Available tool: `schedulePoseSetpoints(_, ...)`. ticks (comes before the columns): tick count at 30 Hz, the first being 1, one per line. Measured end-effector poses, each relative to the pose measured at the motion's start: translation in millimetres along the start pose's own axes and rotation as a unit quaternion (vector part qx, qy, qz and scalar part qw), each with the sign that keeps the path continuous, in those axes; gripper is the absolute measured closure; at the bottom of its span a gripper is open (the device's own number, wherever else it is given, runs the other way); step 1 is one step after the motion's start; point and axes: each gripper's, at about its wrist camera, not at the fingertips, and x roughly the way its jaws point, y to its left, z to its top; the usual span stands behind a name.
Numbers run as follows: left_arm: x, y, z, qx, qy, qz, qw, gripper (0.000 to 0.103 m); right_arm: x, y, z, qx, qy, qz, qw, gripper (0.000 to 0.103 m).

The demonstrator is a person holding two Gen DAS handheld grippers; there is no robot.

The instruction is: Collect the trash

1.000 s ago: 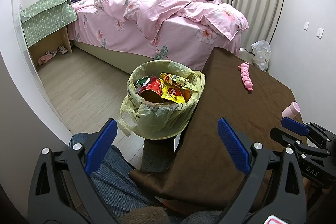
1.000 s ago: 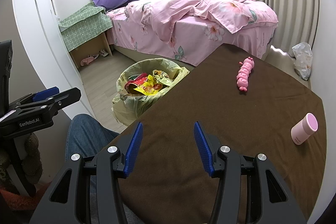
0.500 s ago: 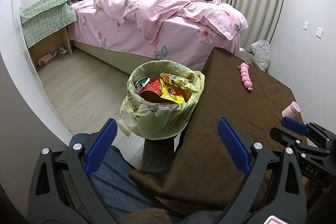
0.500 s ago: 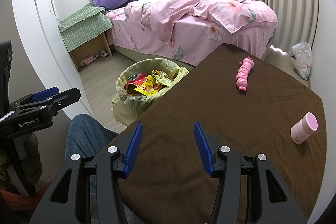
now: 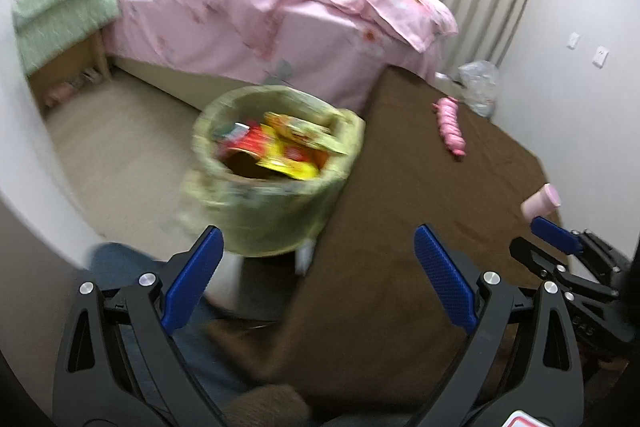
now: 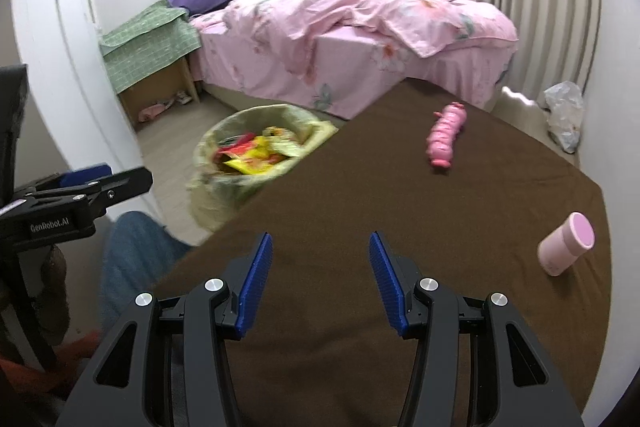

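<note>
Two open grippers, one full bin

Both tools are empty. The left gripper [image 5: 316, 263] has its blue-padded jaws spread wide, hanging over the table's near-left corner and the person's jeans-clad knee [image 6: 132, 251]. The right gripper [image 6: 320, 269] is parted more narrowly above the brown cloth-covered table [image 6: 400, 227].

The round bin lined with a yellow-green plastic bag [image 5: 272, 171] stands upright on the floor, just beside the table's left edge, its mouth facing up and stuffed with red and yellow snack wrappers [image 6: 250, 153].

On the cloth, a pink segmented caterpillar toy [image 6: 444, 137] lies with its long axis running away from the cameras. A pink cylindrical cup [image 6: 566, 243] lies tilted near the right edge.
</note>
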Motion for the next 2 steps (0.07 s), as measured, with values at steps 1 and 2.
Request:
schedulePoseSetpoints(1, 16.3, -9.7, 1.4, 0.006, 0.004, -0.008, 0.9999, 0.011, 6.8, -14.4, -2.0, 0.007, -0.003, -0.01, 1.0, 0.049)
schedulePoseSetpoints(2, 29.8, -20.2, 2.8, 0.02, 0.011, -0.009, 0.9997, 0.011, 17.0, -34.5, -5.8, 0.021, -0.004, -0.017, 1.0, 0.047)
